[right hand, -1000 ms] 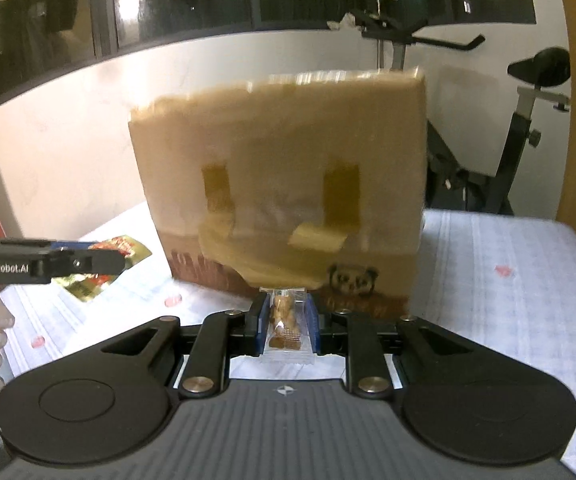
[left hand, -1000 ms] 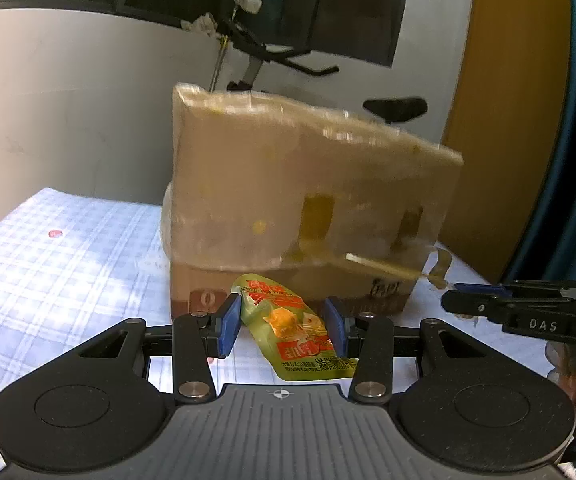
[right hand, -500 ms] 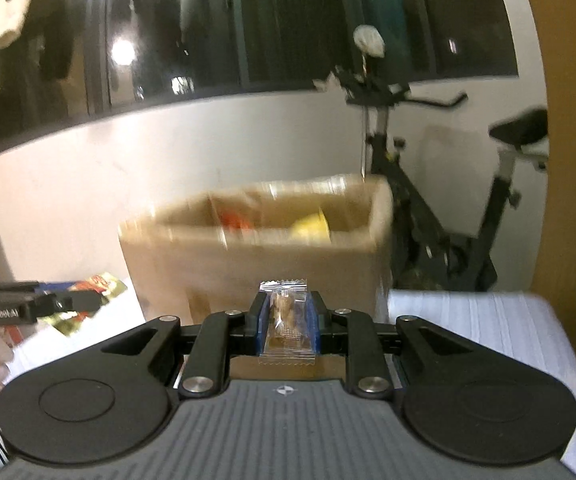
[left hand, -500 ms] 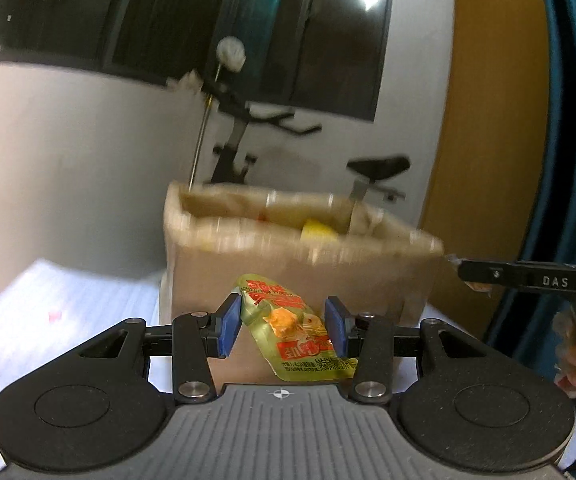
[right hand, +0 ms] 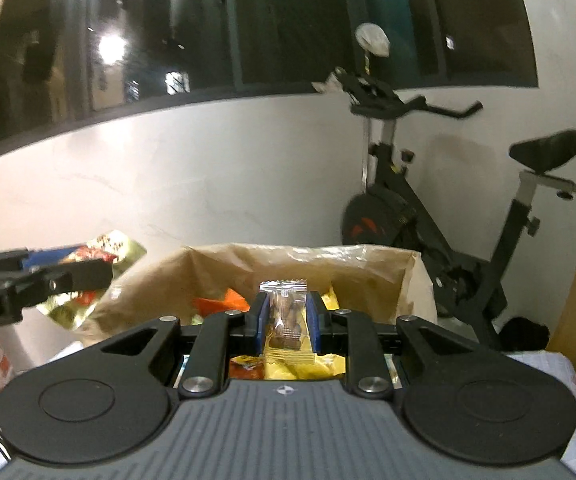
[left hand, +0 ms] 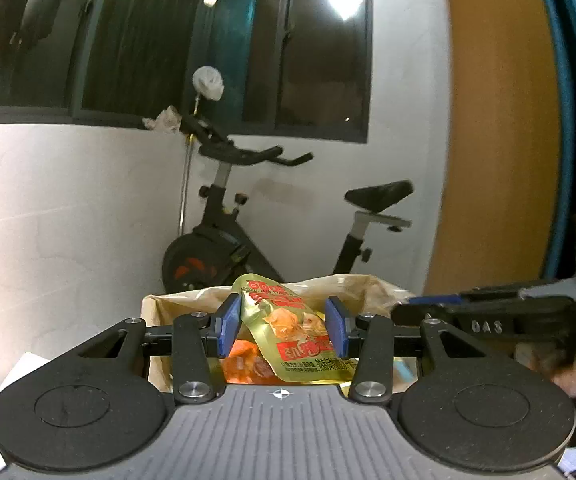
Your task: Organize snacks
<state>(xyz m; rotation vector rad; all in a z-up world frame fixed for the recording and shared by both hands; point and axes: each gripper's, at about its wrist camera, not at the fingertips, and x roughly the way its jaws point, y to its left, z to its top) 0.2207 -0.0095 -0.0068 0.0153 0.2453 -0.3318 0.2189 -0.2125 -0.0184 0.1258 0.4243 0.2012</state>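
A: What's largest here?
B: The open cardboard box (right hand: 296, 264), low in the frame's centre, with snacks inside.
A: And the claws?
B: The left claw (left hand: 281, 326) is clamped on a green-gold pouch (left hand: 292, 332); the right claw (right hand: 288, 320) pinches a small clear packet (right hand: 285, 312). Both hover over the box mouth.
A: The step?
B: Dropping off, I'd say. Next: lower slightly, then open each claw inside the rim.

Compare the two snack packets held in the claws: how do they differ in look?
The packet in the left claw is a golden-green pouch with red print; the packet in the right claw is a clear wrapper showing brown pieces. The pouch is wide and tilted; the wrapper is narrow and upright. Both are clamped above the open brown box.
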